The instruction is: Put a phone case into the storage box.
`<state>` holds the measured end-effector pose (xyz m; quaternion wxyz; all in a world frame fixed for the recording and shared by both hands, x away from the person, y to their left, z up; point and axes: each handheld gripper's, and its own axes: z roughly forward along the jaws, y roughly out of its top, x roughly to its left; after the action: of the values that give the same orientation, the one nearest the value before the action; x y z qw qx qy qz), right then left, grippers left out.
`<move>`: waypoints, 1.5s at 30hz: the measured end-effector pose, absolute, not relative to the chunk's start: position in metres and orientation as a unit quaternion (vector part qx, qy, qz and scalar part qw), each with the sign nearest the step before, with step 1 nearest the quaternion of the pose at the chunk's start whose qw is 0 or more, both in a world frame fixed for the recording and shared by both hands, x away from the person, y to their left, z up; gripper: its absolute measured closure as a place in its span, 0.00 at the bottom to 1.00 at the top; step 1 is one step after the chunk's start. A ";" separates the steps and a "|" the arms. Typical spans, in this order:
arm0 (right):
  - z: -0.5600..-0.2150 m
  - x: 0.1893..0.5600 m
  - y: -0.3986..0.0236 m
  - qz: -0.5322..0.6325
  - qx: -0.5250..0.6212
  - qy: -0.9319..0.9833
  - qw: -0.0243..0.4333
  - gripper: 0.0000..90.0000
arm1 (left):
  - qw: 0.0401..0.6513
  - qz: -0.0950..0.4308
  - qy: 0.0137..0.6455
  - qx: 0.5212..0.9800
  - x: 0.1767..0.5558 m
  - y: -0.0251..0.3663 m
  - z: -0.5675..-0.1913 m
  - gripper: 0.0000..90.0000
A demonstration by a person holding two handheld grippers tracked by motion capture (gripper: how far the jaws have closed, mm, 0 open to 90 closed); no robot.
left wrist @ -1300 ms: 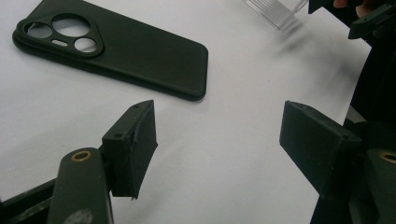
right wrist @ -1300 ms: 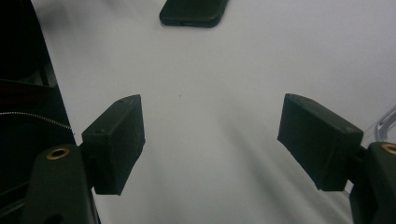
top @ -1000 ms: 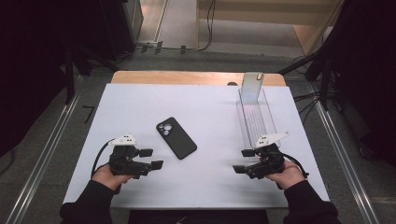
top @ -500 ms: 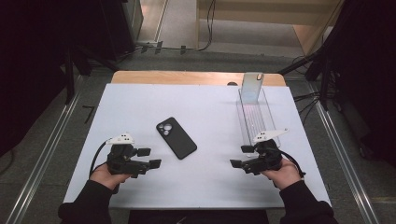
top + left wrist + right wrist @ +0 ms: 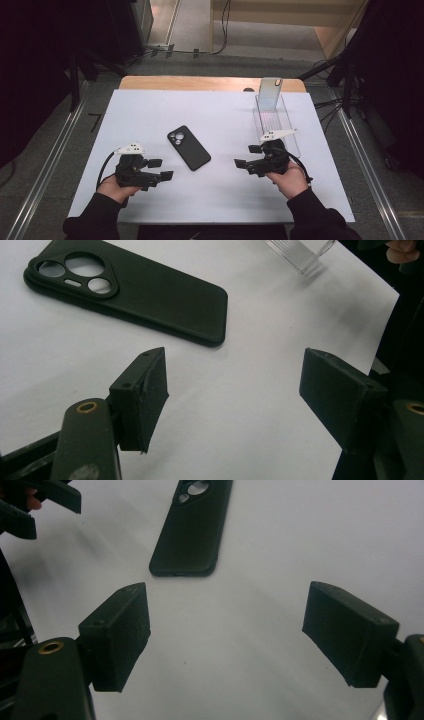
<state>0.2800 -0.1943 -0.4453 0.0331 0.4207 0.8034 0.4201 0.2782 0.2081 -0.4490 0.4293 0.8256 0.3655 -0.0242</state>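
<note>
A phone case (image 5: 188, 148) is lying camera-side up on the table (image 5: 150, 105), slightly left of centre. The left gripper (image 5: 161, 169) is sitting near its left, the right gripper (image 5: 245, 156) near its right, neither touching it. A clear rack (image 5: 277, 122) is standing behind the right gripper, with a phone (image 5: 270, 93) leaning upright at its far end.

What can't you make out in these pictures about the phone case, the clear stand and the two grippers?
- Black phone case: lies camera cut-outs up in every view, so its underside is hidden.
- Clear stand: in the left gripper view the top edge cuts it off.
- Slab propped at the stand's far end: too small in the high view to identify.
- Left gripper, right gripper: both open, empty.
</note>
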 end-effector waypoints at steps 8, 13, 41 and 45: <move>-0.444 0.293 -0.179 0.414 0.419 0.807 0.042 0.19 | 0.429 -0.026 0.363 0.827 0.277 0.207 -0.449 0.30; -0.442 0.302 -0.170 0.409 0.426 0.806 0.055 0.19 | 0.430 -0.026 0.365 0.825 0.277 0.208 -0.449 0.30; -0.447 0.353 -0.102 0.386 0.428 0.816 0.057 0.00 | 0.430 -0.023 0.371 0.823 0.273 0.212 -0.449 0.30; -0.448 0.356 -0.097 0.388 0.428 0.814 0.059 0.00 | 0.430 -0.023 0.371 0.823 0.274 0.212 -0.449 0.30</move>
<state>0.3563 -0.0965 -0.4483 0.0587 0.4276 0.8145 0.3878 0.2735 0.2115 -0.4495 0.4303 0.8226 0.3709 -0.0230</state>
